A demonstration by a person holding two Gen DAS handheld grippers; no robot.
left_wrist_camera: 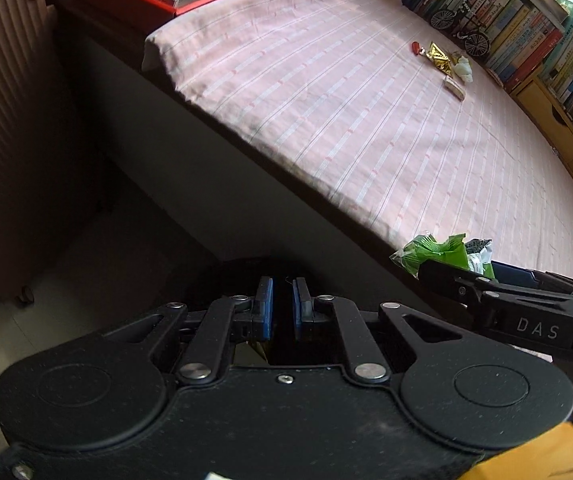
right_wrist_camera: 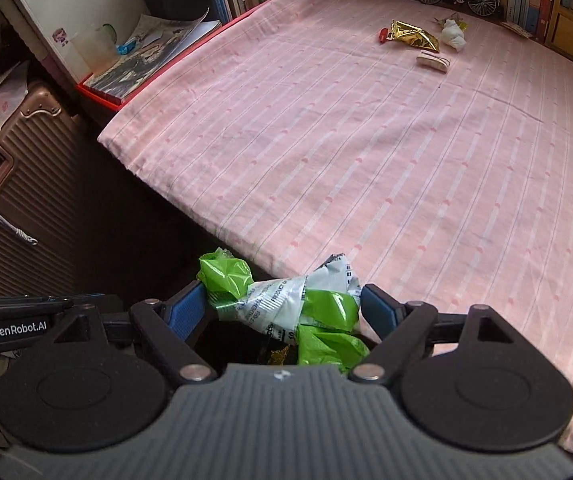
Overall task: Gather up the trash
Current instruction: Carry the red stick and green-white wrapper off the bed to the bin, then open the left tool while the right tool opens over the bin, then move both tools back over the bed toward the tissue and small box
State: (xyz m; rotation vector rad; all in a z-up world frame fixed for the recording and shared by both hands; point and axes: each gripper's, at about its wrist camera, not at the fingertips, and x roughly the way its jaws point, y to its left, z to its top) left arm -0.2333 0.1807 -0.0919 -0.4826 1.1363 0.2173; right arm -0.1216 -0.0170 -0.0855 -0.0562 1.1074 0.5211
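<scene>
Black linkage tongs [left_wrist_camera: 282, 308], blue pads [left_wrist_camera: 265, 306], silver rivets, "DAS" lettering, perhaps a yellow sleeve [left_wrist_camera: 542, 456].

Bright daylight (fisheye-warped edges), dim floor

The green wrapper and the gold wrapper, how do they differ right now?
The green wrapper sits between the fingers of the right gripper, off the near bed edge; the gold wrapper lies loose on the pink sheet at the far end. The green wrapper is crumpled, with white printed patches; the gold wrapper is flatter and shiny all over. Both look like empty snack packets.
</scene>
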